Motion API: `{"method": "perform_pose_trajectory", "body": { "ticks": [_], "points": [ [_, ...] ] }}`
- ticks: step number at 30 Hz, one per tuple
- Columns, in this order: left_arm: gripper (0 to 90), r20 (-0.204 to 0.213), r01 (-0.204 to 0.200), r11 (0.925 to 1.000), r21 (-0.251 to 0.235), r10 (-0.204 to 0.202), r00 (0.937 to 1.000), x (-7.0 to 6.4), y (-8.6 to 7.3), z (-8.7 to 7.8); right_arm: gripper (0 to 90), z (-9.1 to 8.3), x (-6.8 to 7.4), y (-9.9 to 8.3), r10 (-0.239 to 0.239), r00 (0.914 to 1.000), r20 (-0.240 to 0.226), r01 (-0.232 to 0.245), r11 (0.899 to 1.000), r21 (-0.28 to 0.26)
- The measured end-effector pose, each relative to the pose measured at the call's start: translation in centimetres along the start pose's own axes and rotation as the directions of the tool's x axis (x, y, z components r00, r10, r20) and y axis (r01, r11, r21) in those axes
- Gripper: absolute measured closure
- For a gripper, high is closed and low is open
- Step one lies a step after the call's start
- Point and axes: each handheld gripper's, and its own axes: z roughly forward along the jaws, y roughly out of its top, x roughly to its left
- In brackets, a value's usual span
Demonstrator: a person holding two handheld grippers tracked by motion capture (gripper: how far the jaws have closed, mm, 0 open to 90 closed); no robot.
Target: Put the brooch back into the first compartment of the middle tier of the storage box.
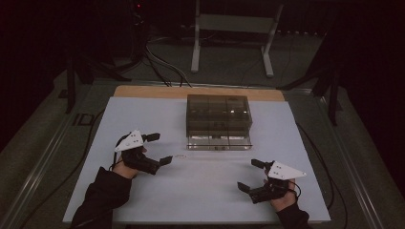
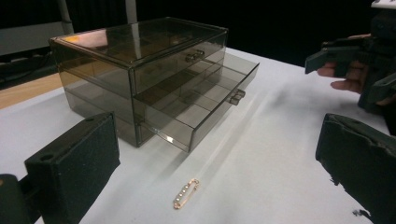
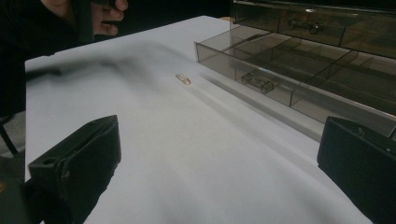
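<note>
A smoked-clear plastic drawer box [image 1: 218,114] stands toward the far edge of the white table [image 1: 143,119], about midway between its left and right edges. Its lower drawer [image 2: 201,105] is pulled out toward the near edge, showing divided compartments; the upper drawer [image 2: 180,58] is pushed in. In the right gripper view a small object lies in one front compartment of the open drawer, too blurred to name.

A small gold safety-pin brooch [image 2: 186,193] lies flat on the bare table, just in front of the open drawer's left front corner and apart from it.

The left gripper [image 1: 159,149] is held near the table's left side, its jaws spread wide with nothing between them; the brooch lies near, just ahead of them. The right gripper [image 1: 250,175] is held toward the near right corner, jaws likewise parted and empty, well apart from the brooch.
</note>
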Motion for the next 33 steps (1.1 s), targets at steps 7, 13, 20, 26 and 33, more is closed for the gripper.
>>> {"method": "perform_pose_trajectory", "body": {
  "ticks": [7, 13, 20, 26, 33],
  "points": [
    [0.4, 0.009, 0.003, 1.0, 0.002, -0.003, 1.0, 0.4, 0.2, 1.0, 0.0, 0.0, 0.0, 0.0, 0.002, 1.0, -0.002, -0.002, 1.0, 0.003],
    [0.4, 0.02, 0.002, 0.9999, 0.012, -0.002, 0.9998, 0.6, 0.2, 1.9, 0.0, 0.0, 0.0, -0.1, 0.003, 1.0, -0.007, -0.003, 1.0, 0.005],
    [0.4, 0.026, -0.007, 0.9996, 0.029, 0.006, 0.9996, 0.8, 0.1, 3.1, 0.0, 0.0, 0.1, -0.1, 0.0, 1.0, -0.007, 0.0, 1.0, 0.008],
    [0.4, 0.041, -0.005, 0.9979, 0.064, 0.003, 0.9991, 1.1, -0.5, 4.3, 0.0, 0.0, 0.0, -0.1, 0.002, 1.0, -0.007, -0.002, 1.0, 0.008],
    [0.4, 0.049, -0.004, 0.9928, 0.119, -0.002, 0.9988, 1.4, -1.1, 5.1, 0.0, 0.0, 0.0, -0.1, 0.0, 1.0, -0.006, 0.0, 1.0, 0.006]
  ]
}}
